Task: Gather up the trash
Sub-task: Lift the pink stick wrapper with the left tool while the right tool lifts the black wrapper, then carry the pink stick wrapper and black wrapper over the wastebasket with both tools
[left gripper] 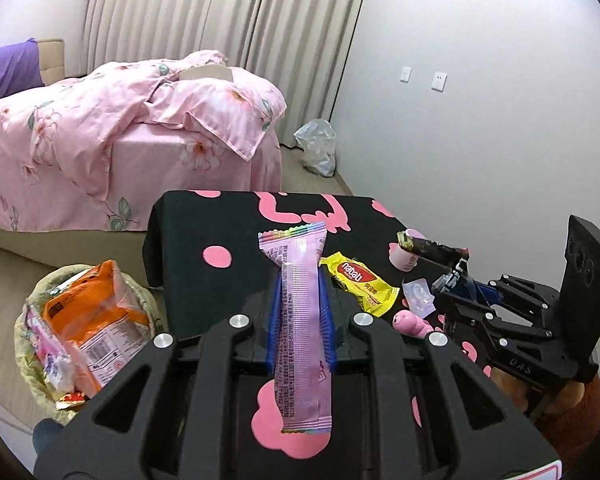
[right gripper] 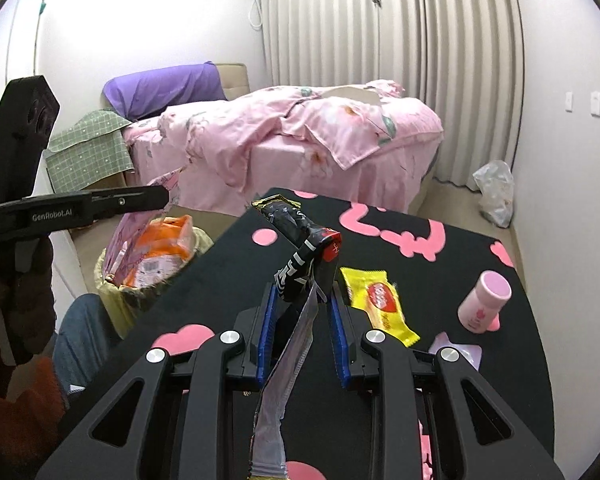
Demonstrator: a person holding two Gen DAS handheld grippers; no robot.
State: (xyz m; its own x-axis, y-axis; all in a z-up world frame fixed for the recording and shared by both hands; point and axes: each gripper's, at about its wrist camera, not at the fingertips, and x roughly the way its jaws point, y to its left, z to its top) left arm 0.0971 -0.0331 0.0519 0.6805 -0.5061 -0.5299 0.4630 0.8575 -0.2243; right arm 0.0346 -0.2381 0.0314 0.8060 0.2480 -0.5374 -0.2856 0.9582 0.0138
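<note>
Fingers (left gripper: 274,320) pinch pink wrapper (left gripper: 300,320); right fingers (right gripper: 266,332) pinch black wrapper (right gripper: 300,240).

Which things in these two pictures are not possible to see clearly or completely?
- Left wrist view: the lower trash in the bin is hidden under the orange bag.
- Left wrist view: print on the pink wrapper in the left tool is too small.
- Right wrist view: the black wrapper's silver tail is cut off by the bottom edge, below the right tool.
</note>
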